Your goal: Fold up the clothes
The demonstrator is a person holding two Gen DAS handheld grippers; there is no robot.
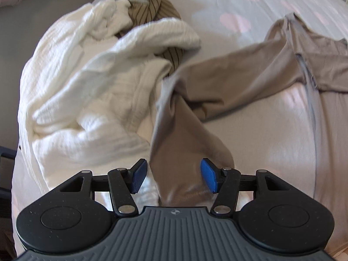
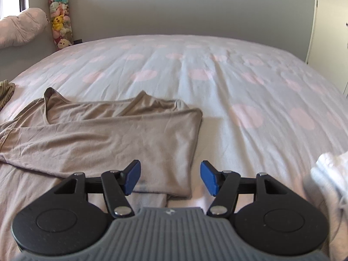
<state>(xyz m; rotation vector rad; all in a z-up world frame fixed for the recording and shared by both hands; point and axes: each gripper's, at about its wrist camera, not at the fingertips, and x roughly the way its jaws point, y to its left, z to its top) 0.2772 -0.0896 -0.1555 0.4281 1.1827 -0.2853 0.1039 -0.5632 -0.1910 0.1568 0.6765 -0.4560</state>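
- Taupe top (image 2: 104, 134): long-sleeved, lies on bed (image 2: 217, 76) w/ pink-dot cover; body partly folded, one sleeve laid across it.
- Left tongs (image 1: 173, 177): blue pads apart, straddling taupe sleeve (image 1: 184, 134); nothing clamped.
- Right tongs (image 2: 169, 177): pads apart, over the top's near corner; nothing clamped.
- White garment (image 1: 87, 82) + striped item (image 1: 152, 6): loose heap just beside the sleeve, sleeve end touching it.
- Risk: sleeve is thin, slack; a shallow pinch prob. slips out.
- Risk: lifting sleeve may drag white heap along, or pull the folded body askew.
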